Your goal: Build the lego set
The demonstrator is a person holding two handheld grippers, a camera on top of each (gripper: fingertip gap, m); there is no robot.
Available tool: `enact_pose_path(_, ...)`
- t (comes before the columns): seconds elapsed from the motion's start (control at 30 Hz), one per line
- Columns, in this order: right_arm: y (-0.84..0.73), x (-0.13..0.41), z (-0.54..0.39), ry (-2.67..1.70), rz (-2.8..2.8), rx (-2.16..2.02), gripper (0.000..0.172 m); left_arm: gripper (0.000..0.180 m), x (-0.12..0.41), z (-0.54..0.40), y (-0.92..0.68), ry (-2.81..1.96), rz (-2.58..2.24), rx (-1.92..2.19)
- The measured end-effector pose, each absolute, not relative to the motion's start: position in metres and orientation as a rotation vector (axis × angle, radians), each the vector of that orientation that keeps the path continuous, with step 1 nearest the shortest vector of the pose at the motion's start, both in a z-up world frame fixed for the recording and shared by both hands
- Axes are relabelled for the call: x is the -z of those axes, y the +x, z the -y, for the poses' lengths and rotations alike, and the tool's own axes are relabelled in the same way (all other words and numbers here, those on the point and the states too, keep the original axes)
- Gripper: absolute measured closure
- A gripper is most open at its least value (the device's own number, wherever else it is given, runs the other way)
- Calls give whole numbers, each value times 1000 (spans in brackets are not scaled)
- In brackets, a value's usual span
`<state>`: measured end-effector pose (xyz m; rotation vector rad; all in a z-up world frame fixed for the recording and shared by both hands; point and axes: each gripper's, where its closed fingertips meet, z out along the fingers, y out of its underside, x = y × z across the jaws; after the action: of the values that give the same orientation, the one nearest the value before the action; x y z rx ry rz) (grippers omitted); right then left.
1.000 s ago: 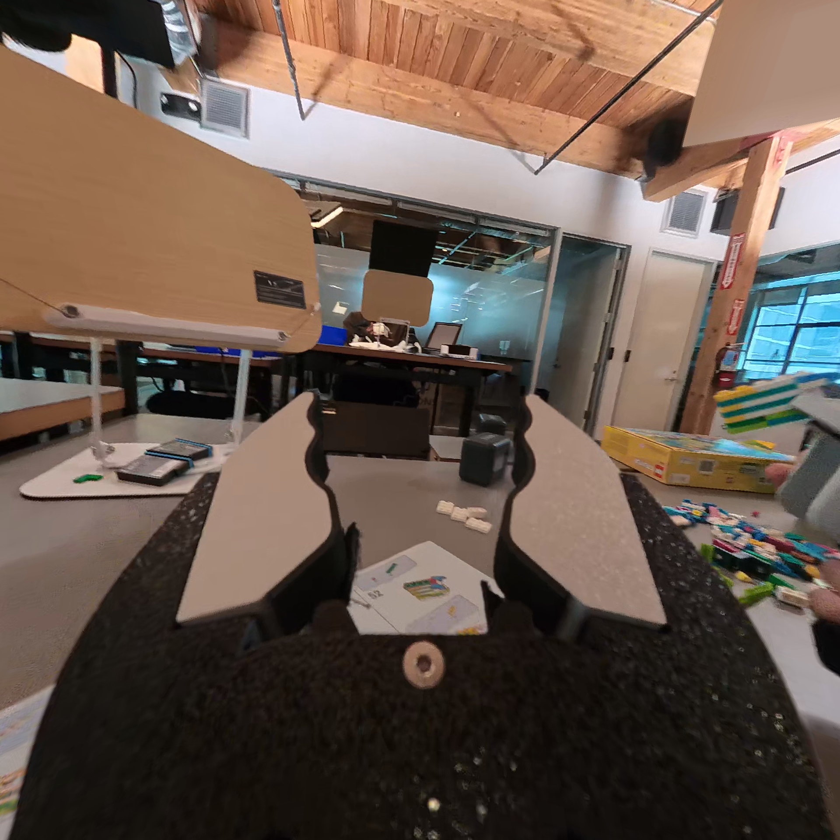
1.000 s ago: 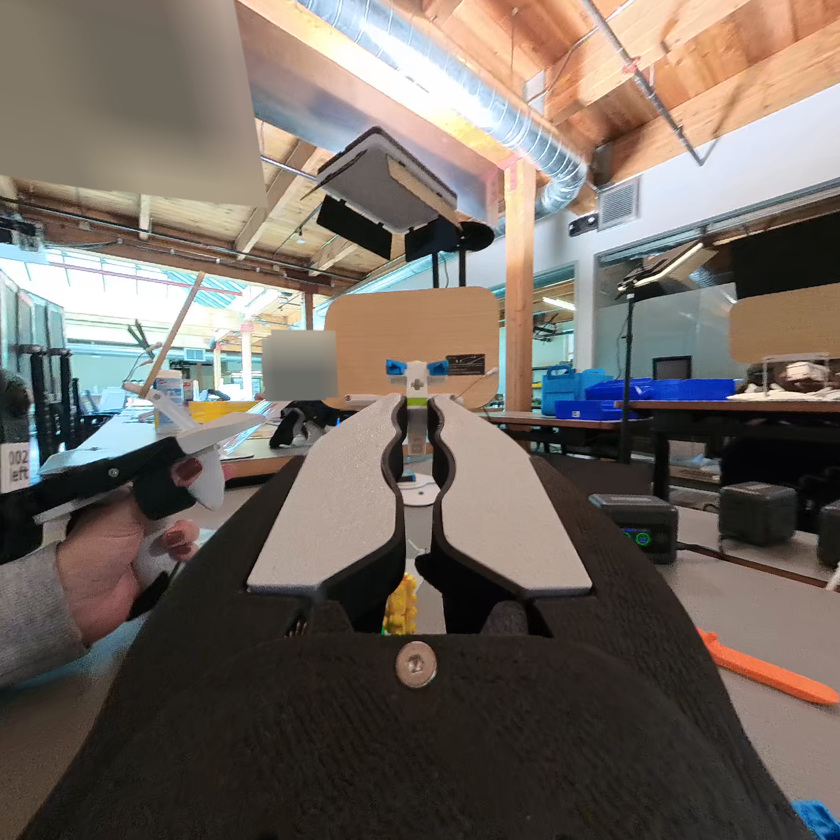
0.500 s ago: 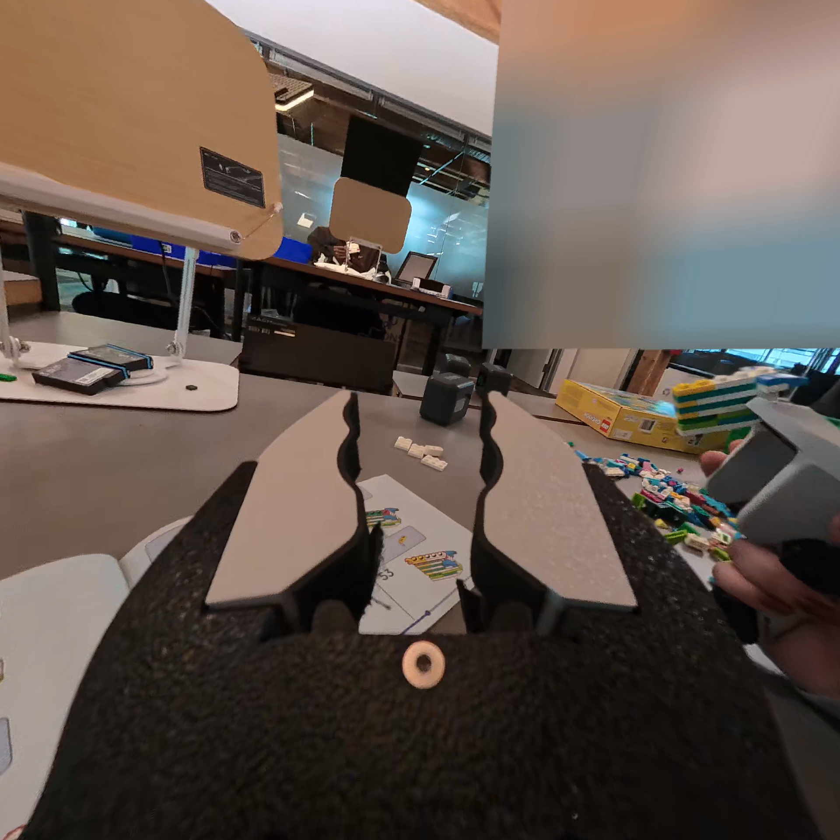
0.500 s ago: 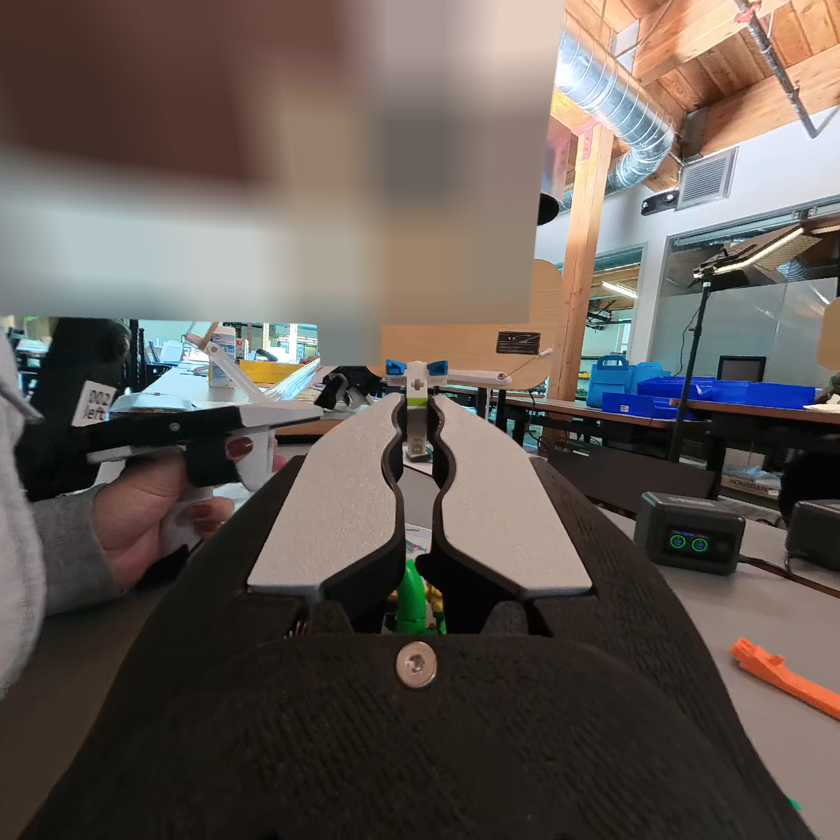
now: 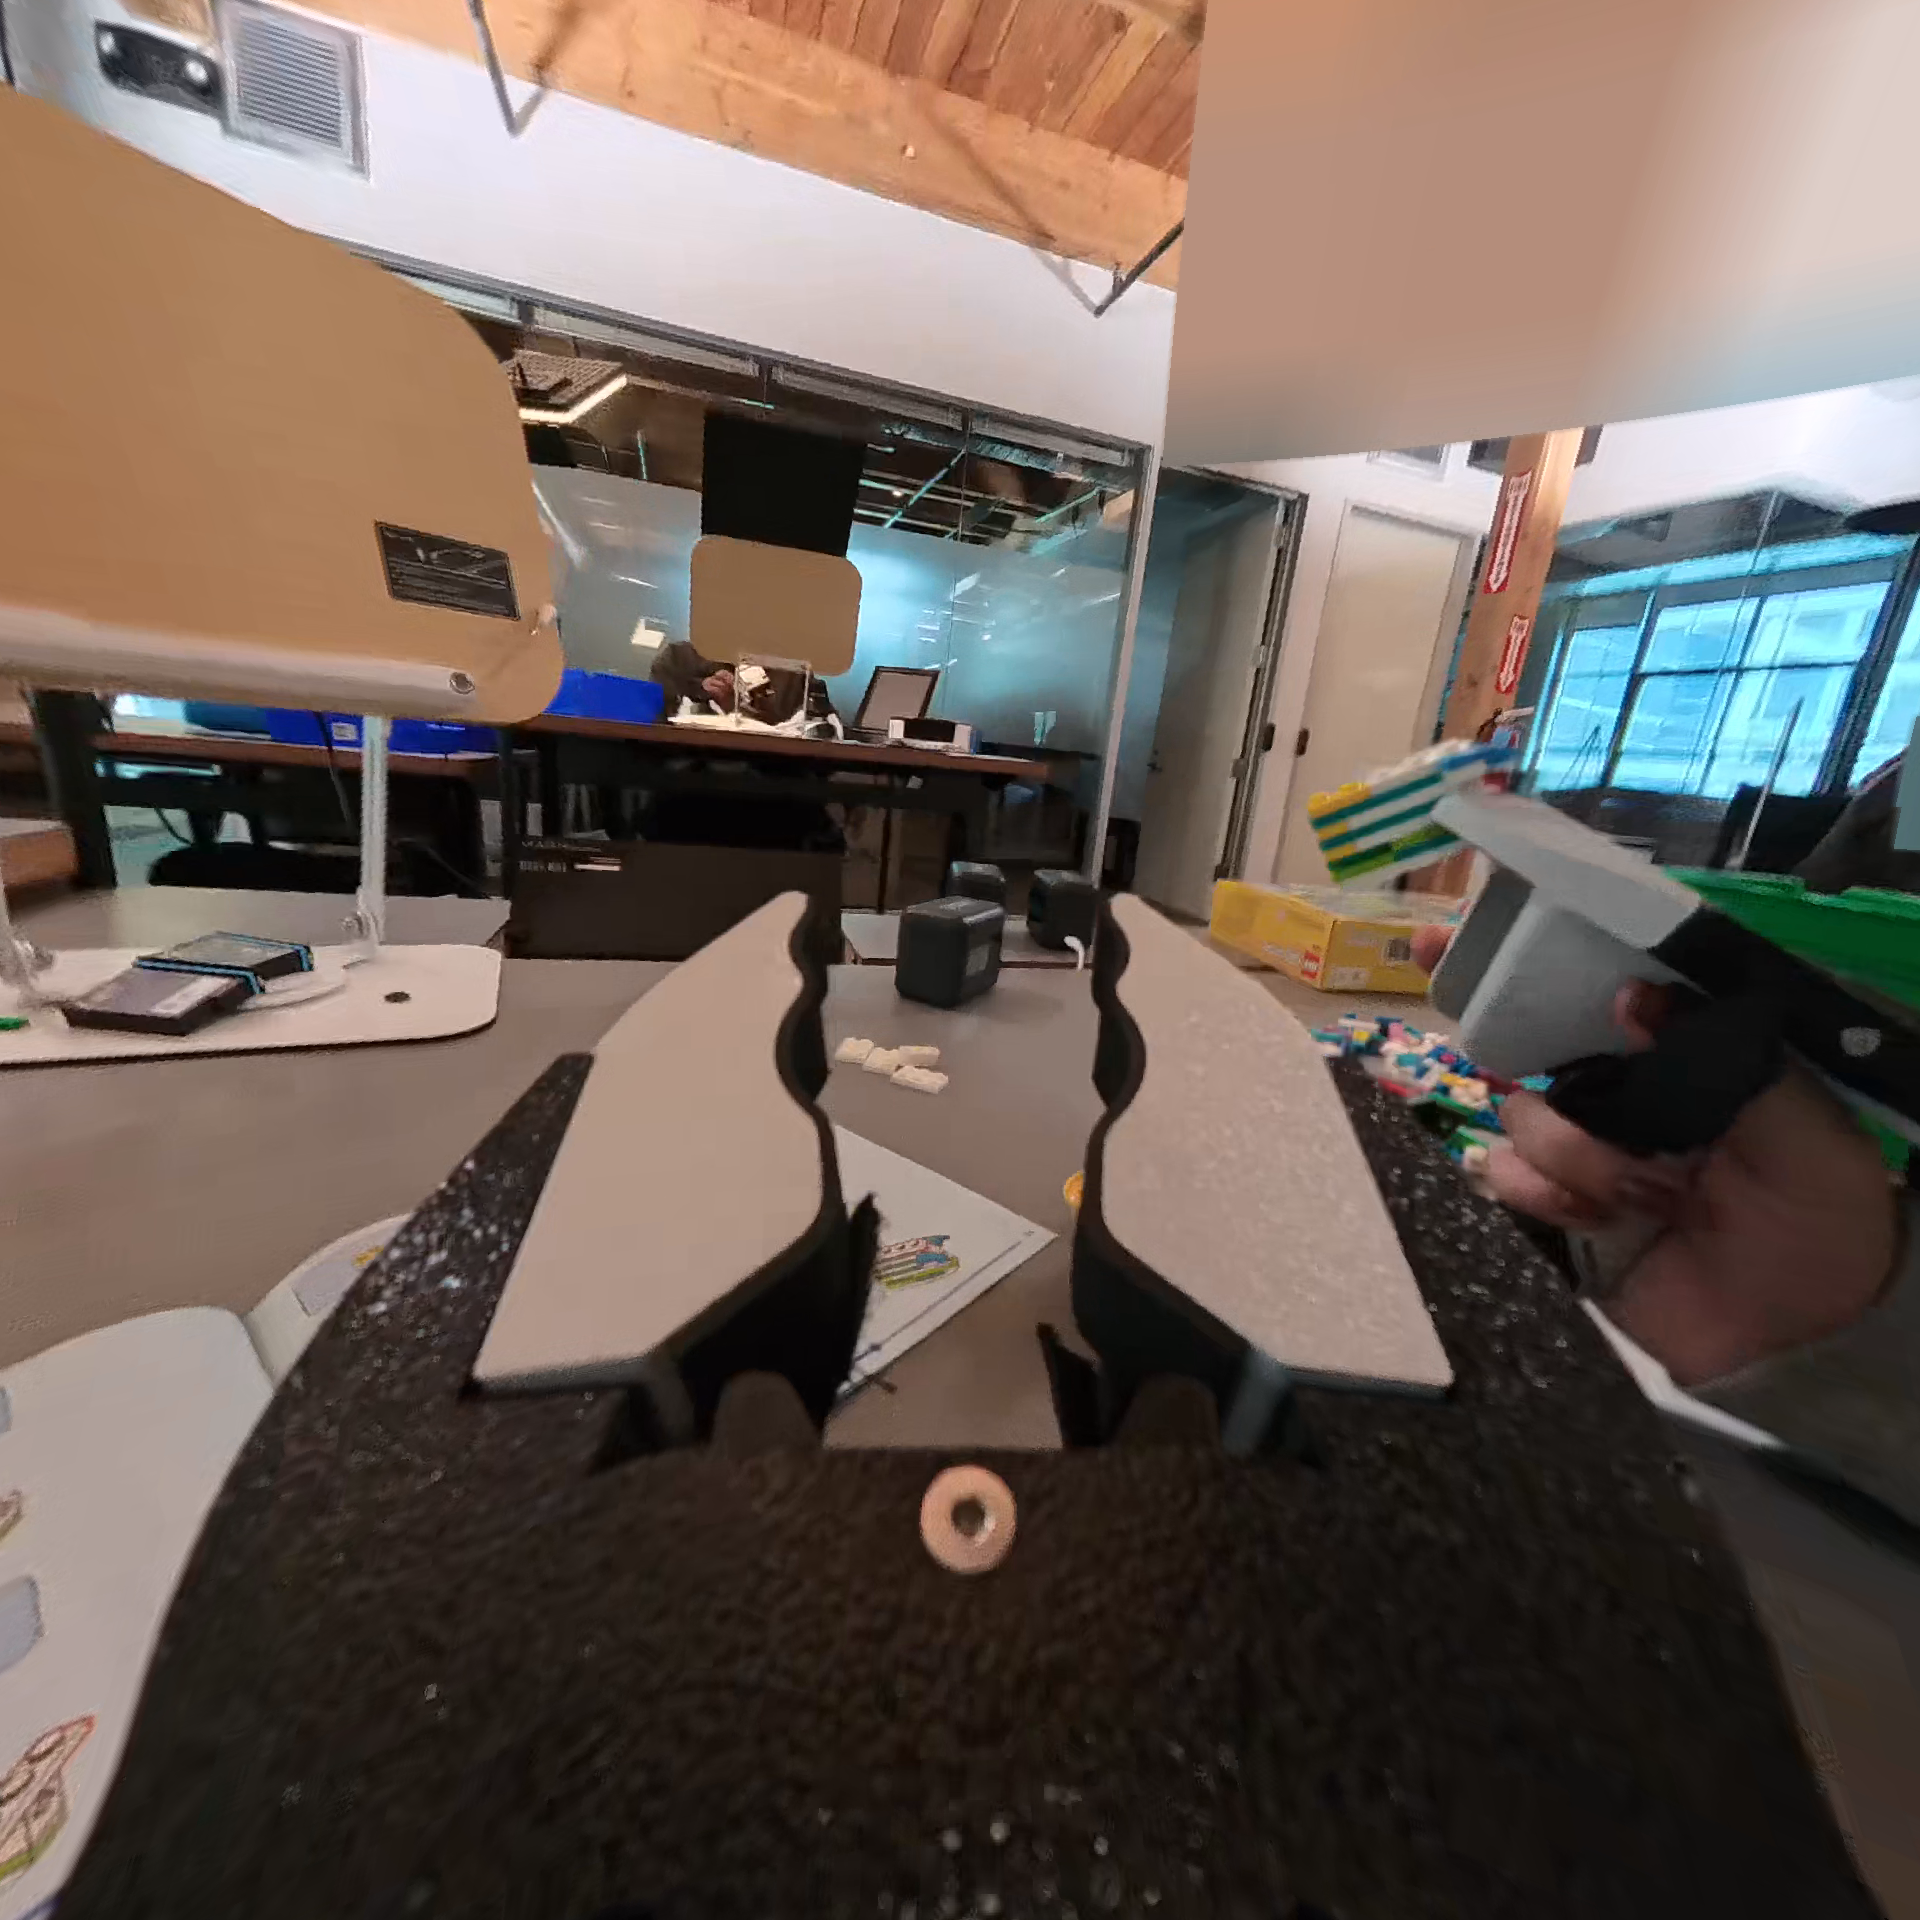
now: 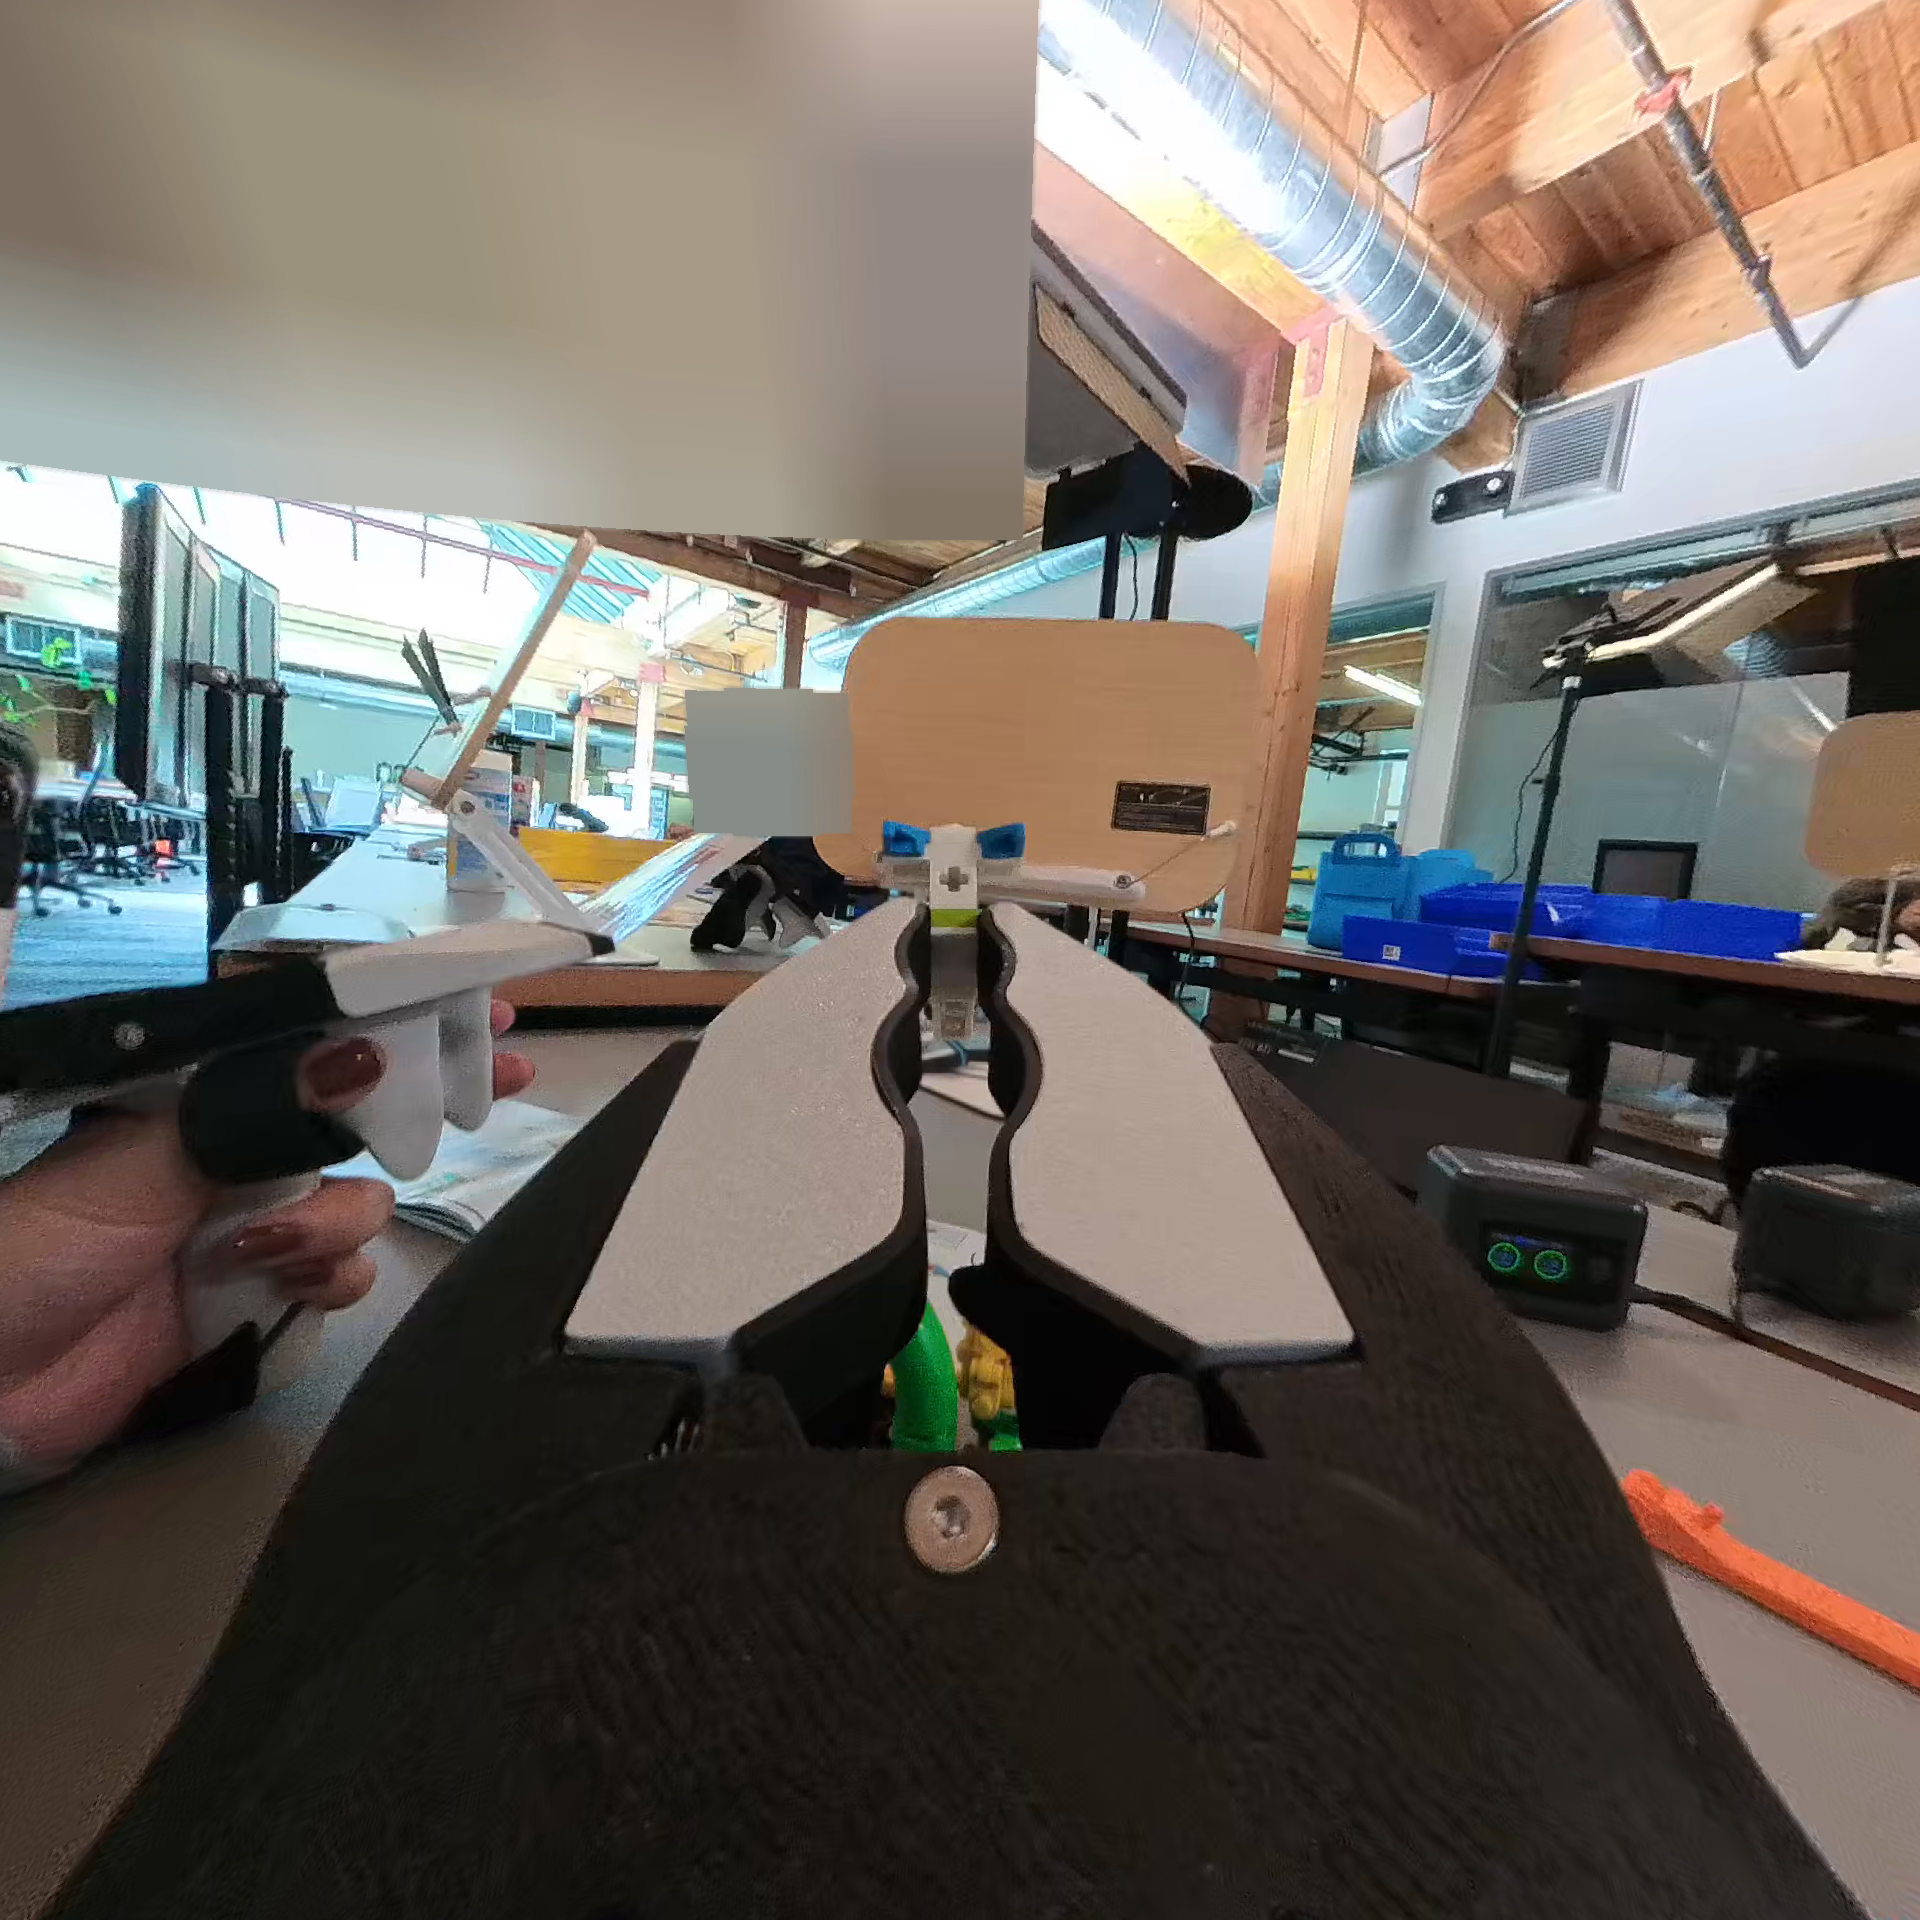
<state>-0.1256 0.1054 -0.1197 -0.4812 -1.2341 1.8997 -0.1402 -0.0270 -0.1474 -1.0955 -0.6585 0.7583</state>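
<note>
My left gripper [image 5: 956, 914] is part open with nothing between its fingers. It hovers above a grey table [image 5: 260, 1143], over an instruction booklet [image 5: 935, 1257] and a few small white bricks [image 5: 894, 1065]. My right gripper [image 6: 954, 925] is shut on a small brick build [image 6: 954, 878], seen edge-on with white, lime and blue parts. The left wrist view shows that build [image 5: 1392, 821] as a striped white, teal, green and yellow stack held up in the air at the right. The left gripper also shows in the right wrist view [image 6: 447, 956], in a hand.
A pile of loose coloured bricks [image 5: 1392, 1049] and a yellow box [image 5: 1320, 945] lie to the right. A black cube [image 5: 951, 951] stands ahead. A wooden panel on a white stand [image 5: 239, 499] is to the left. An orange tool [image 6: 1787, 1590] and a dark box with green lights [image 6: 1527, 1247] lie to the right.
My left gripper's fingers have narrowed from wide open to part open on nothing, and its view dipped, then rose again. My right gripper stays shut on the brick build.
</note>
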Motion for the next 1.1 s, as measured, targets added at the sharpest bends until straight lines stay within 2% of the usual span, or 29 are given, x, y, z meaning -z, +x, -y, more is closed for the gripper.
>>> enact_pose_path(0.2, -132, 128, -104, -492, 1264, -1852, 165, 132, 146, 38, -132, -1099, 657, -871)
enact_pose_path(0.43, -134, 130, -108, -516, 1252, -1813, 165, 135, 149, 42, -129, -1091, 674, -810)
enact_pose_path(0.47, -136, 131, -109, -533, 1257, -1804, 165, 151, 148, 42, -126, -1086, 663, -802)
enact_pose_path(0.5, -138, 134, -111, -554, 1267, -1778, 165, 180, 147, 40, -122, -1084, 627, -788)
enact_pose_path(0.6, -141, 139, -110, -554, 1297, -1709, 165, 180, 145, 28, -106, -1116, 501, -724)
enact_pose_path(0.93, -132, 143, -99, -490, 1353, -1730, 165, 180, 145, 37, -110, -1090, 562, -718)
enact_pose_path(1.1, -128, 142, -98, -460, 1354, -1734, 165, 180, 159, -9, -132, -1326, 470, -982)
